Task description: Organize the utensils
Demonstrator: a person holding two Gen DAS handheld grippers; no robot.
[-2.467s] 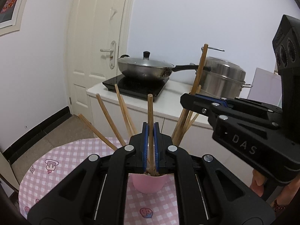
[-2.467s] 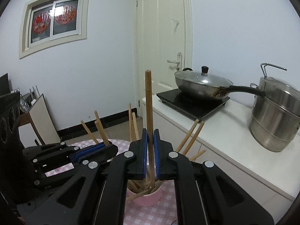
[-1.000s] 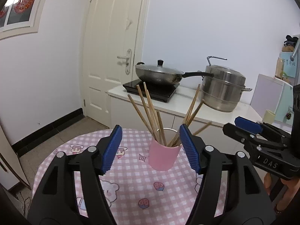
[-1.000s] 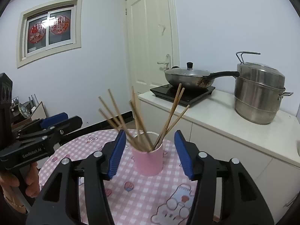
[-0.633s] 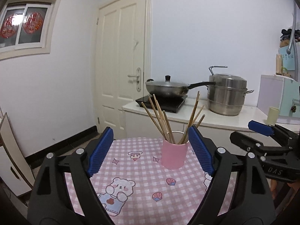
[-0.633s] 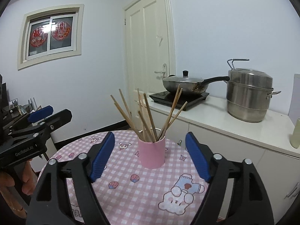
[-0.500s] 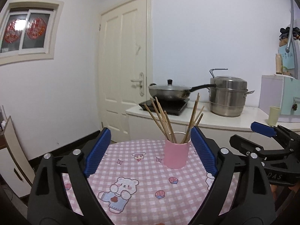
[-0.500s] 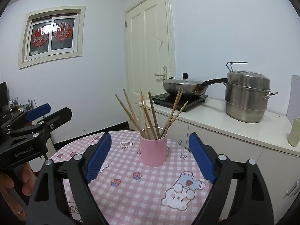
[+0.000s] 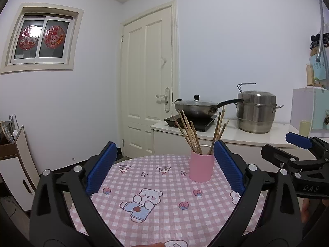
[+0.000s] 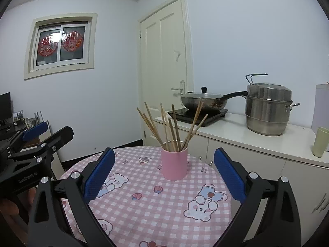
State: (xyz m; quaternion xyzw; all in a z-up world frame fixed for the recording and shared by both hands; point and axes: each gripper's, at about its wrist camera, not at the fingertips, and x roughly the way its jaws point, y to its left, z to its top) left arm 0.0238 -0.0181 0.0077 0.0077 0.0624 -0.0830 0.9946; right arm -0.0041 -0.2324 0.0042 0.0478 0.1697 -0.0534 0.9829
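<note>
A pink cup [image 9: 200, 167] [image 10: 174, 165] stands upright at the far side of the round table with the pink checked cloth [image 9: 176, 224] [image 10: 164, 218]. Several wooden chopsticks [image 9: 188, 131] [image 10: 171, 127] fan out of it. My left gripper [image 9: 164, 150] is pulled back from the cup, its jaws opening wide, no thing between the blue pads. My right gripper [image 10: 164, 152] is likewise back from the cup, jaws opening, nothing between them. Each gripper shows at the edge of the other's view: the right gripper [image 9: 298, 144] and the left gripper [image 10: 41, 132].
Behind the table runs a white counter [image 10: 257, 142] with a lidded wok [image 10: 203, 100] on a black hob, a steel steamer pot [image 10: 267, 109] and a pale green cup [image 10: 319, 142]. A closed door [image 9: 148, 94] stands behind. A low cabinet [image 9: 14, 164] sits at the left.
Both grippers let go of a chopstick in the cup, opened wide and drew back from the cup, which now looks smaller and farther away. The chopsticks stay in the cup.
</note>
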